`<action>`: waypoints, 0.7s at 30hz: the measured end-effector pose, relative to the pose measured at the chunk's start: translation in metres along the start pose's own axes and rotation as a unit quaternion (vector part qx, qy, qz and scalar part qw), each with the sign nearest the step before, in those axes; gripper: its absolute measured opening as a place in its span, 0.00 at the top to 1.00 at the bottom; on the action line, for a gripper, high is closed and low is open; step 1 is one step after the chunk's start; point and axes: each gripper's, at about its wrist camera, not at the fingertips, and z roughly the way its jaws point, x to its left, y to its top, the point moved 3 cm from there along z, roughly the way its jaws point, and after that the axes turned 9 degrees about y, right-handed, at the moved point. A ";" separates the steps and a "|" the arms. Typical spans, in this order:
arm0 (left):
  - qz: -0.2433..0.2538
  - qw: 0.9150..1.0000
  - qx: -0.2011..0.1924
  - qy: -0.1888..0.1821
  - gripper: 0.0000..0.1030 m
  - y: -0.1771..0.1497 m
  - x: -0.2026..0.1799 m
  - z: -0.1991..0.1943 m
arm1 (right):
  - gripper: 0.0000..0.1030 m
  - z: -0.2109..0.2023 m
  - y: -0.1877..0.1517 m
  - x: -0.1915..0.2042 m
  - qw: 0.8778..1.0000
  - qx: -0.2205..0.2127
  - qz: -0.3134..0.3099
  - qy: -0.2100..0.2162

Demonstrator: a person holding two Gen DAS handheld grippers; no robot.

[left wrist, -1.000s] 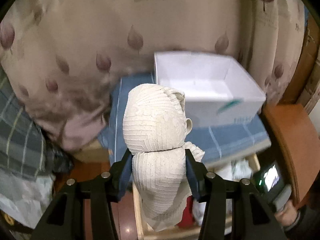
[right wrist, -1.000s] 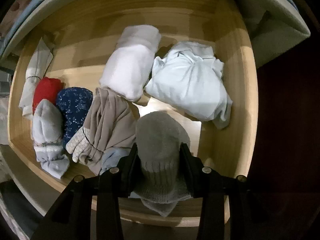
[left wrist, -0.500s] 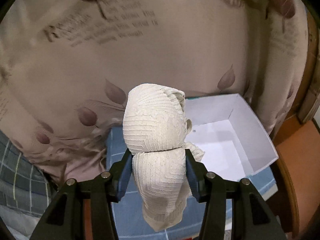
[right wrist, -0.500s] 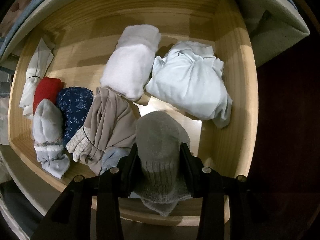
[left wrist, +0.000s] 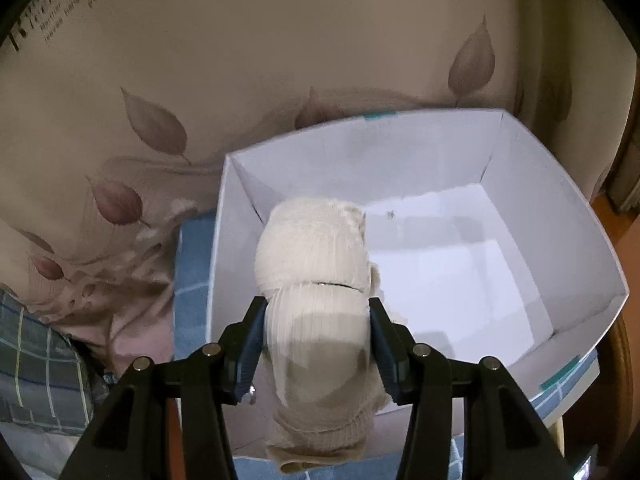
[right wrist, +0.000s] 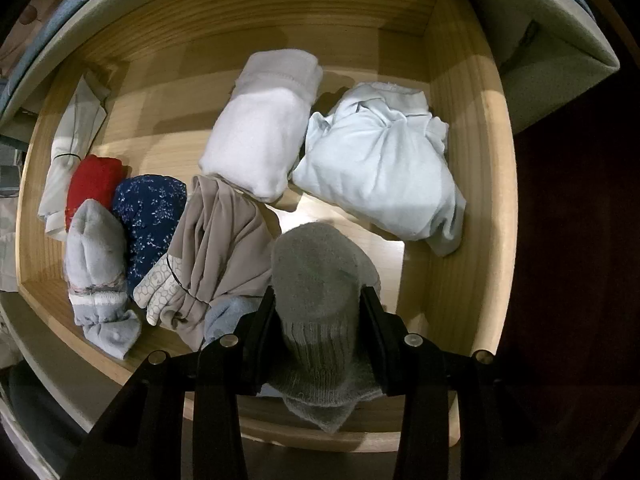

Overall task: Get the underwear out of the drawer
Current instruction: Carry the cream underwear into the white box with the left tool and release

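Observation:
My left gripper [left wrist: 316,316] is shut on a rolled cream ribbed bundle [left wrist: 312,256] and holds it over the near left part of an open white box [left wrist: 576,208]. My right gripper [right wrist: 318,304] is shut on a rolled grey knitted bundle [right wrist: 320,276] above the front of the wooden drawer [right wrist: 468,208]. In the drawer lie a white roll [right wrist: 260,136], a pale blue folded garment [right wrist: 380,160], a beige garment [right wrist: 220,248], a navy floral roll [right wrist: 150,216], a red roll [right wrist: 94,184] and a grey-blue roll [right wrist: 94,256].
The white box stands on a blue checked cloth [left wrist: 192,280]. A beige leaf-print quilt [left wrist: 240,60] rises behind it. A plaid cloth [left wrist: 36,364] lies at the lower left. A grey padded edge [right wrist: 560,40] overhangs the drawer's far side.
My left gripper has carried the cream bundle forward and over the white box, which now fills the view. My right gripper and the grey bundle have stayed still over the drawer.

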 end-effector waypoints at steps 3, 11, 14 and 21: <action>0.004 1.000 0.016 -0.003 0.52 -0.012 0.000 0.009 | 0.63 0.001 0.000 0.000 1.000 0.001 -0.002 -0.002; -0.002 1.000 0.027 0.001 0.52 -0.037 0.012 0.003 | 0.63 0.000 0.000 0.000 1.000 0.001 -0.003 -0.003; -0.004 1.000 0.029 0.002 0.52 -0.051 0.018 -0.003 | 0.63 0.000 0.000 0.000 1.000 0.001 -0.002 -0.003; -0.004 0.999 0.037 0.014 0.52 -0.069 0.028 -0.013 | 0.63 0.000 -0.001 0.000 1.000 0.001 -0.003 -0.004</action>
